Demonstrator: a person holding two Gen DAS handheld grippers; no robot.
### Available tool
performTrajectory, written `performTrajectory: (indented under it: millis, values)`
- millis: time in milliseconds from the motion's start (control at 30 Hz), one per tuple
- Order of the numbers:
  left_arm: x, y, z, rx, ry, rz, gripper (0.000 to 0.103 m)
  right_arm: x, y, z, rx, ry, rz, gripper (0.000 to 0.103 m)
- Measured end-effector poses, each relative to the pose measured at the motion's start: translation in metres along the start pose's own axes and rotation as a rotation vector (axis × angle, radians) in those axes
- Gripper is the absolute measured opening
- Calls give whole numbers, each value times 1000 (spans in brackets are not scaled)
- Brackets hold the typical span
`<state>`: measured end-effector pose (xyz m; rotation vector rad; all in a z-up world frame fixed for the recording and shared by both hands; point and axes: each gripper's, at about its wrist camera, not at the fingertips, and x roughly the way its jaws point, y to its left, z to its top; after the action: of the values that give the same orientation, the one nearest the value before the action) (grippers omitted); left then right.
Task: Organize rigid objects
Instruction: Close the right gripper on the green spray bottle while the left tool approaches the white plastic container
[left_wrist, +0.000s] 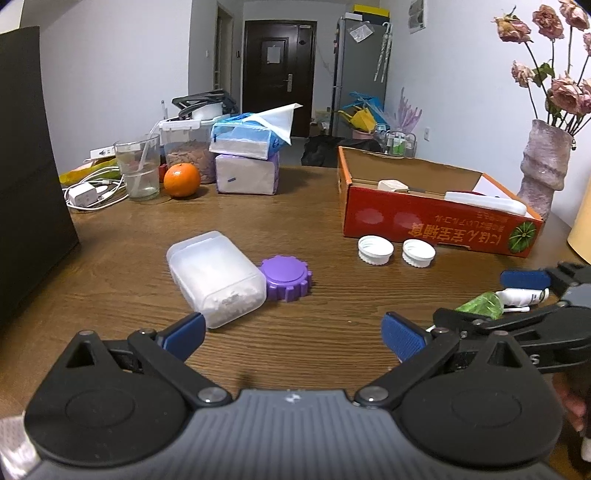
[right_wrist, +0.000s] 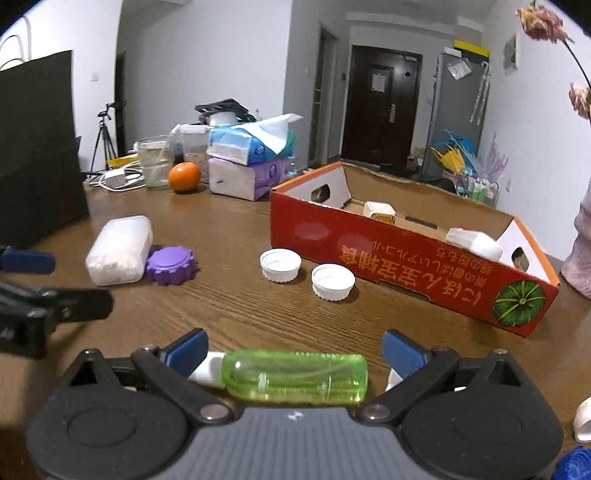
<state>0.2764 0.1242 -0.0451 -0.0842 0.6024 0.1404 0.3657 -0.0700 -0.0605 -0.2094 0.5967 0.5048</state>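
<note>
A translucent white box (left_wrist: 216, 277) lies on the wooden table (left_wrist: 295, 206) touching a purple cap (left_wrist: 285, 277). Two white caps (left_wrist: 375, 249) (left_wrist: 418, 253) sit before the red cardboard box (left_wrist: 436, 225), which holds white items (left_wrist: 485, 202). My left gripper (left_wrist: 291, 334) is open and empty, just short of the white box. My right gripper (right_wrist: 293, 352) is open, with a green bottle (right_wrist: 295, 382) lying crosswise on the table between its jaws, untouched by the pads. The same box (right_wrist: 120, 250), purple cap (right_wrist: 170, 265) and red box (right_wrist: 406, 251) show in the right wrist view.
At the back stand a glass (left_wrist: 138, 171), an orange (left_wrist: 181, 180), stacked tissue packs (left_wrist: 245, 162) and a charger with cables (left_wrist: 85, 194). A black bag (left_wrist: 29, 166) stands at left. A vase with dried roses (left_wrist: 545, 166) stands at right.
</note>
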Motion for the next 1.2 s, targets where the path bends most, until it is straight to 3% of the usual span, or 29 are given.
performTrajectory:
  millis: [300, 600, 700, 900, 967, 1200]
  values:
    - [2, 4, 0, -8, 10, 4, 103, 5, -10, -12, 135, 8, 11, 99]
    - [3, 2, 0, -2, 6, 12, 103, -3, -6, -18, 355, 29, -103, 99]
    - [5, 5, 0, -17, 12, 20, 103, 6, -3, -20, 444, 67, -92, 91]
    - [9, 15, 1, -38, 17, 39, 103, 5, 5, -20, 424, 76, -86, 57]
    - [10, 18, 2, -46, 17, 45, 103, 4, 3, -21, 412, 79, -117, 39]
    - [17, 28, 7, -72, -1, 98, 103, 9, -9, -21, 339, 62, -117, 32]
